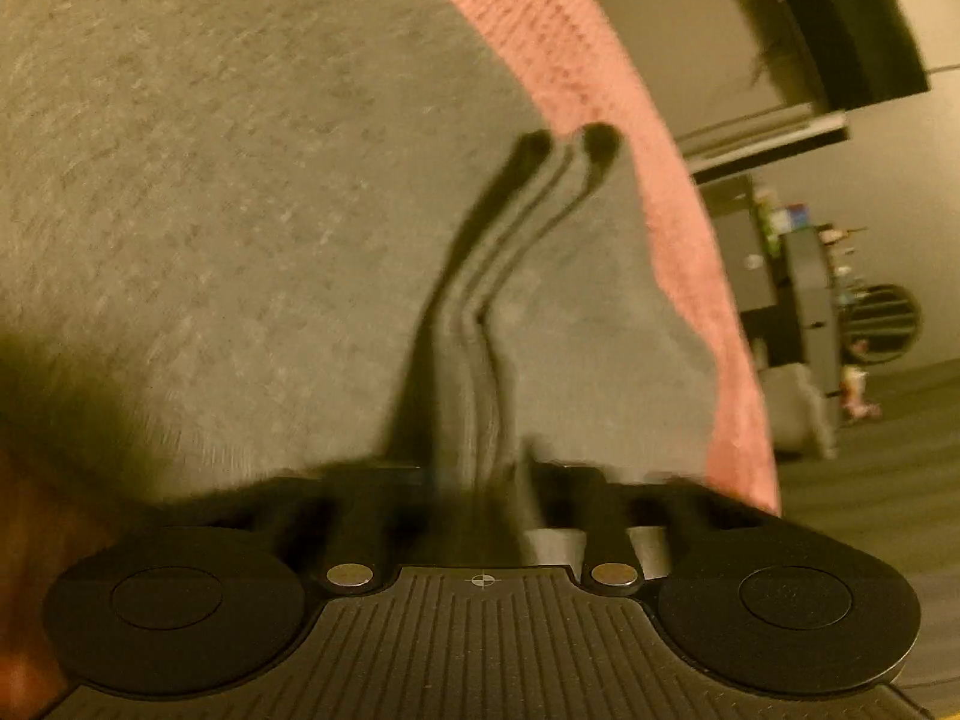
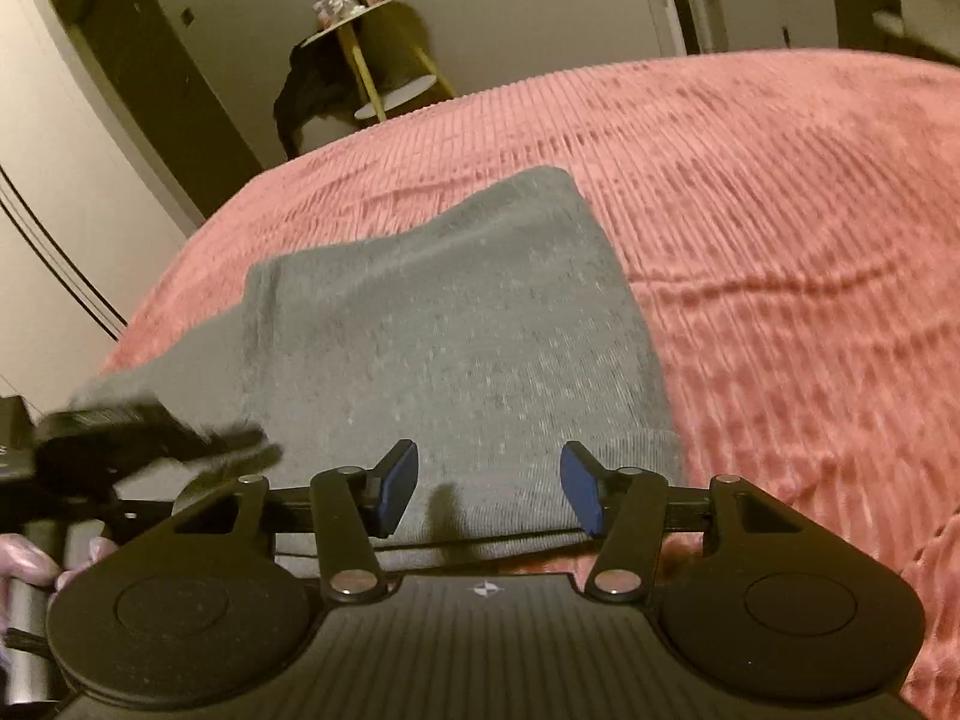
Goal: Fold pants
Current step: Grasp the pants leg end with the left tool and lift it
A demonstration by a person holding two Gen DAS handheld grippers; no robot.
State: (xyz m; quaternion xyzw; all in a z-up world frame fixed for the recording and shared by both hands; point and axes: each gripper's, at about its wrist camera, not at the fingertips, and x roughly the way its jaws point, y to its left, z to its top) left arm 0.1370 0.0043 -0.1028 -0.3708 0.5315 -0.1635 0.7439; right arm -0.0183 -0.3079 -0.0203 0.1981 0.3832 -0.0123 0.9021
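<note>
The grey pants (image 2: 456, 336) lie folded on a pink ribbed bedspread (image 2: 780, 228). My right gripper (image 2: 489, 489) is open, its blue pads (image 2: 399, 483) apart just above the near edge of the pants, holding nothing. My left gripper (image 2: 240, 444) shows blurred at the left edge of the pants in the right wrist view. In the left wrist view the grey fabric (image 1: 210, 210) fills the frame. My left gripper (image 1: 567, 144) has its two dark fingers close together with a fold of grey fabric between them.
The bedspread edge (image 1: 600, 78) runs along the right of the left wrist view, with floor and dark furniture (image 1: 804, 282) beyond. A small yellow-legged table (image 2: 372, 54) and a dark door (image 2: 156, 90) stand past the bed's far edge.
</note>
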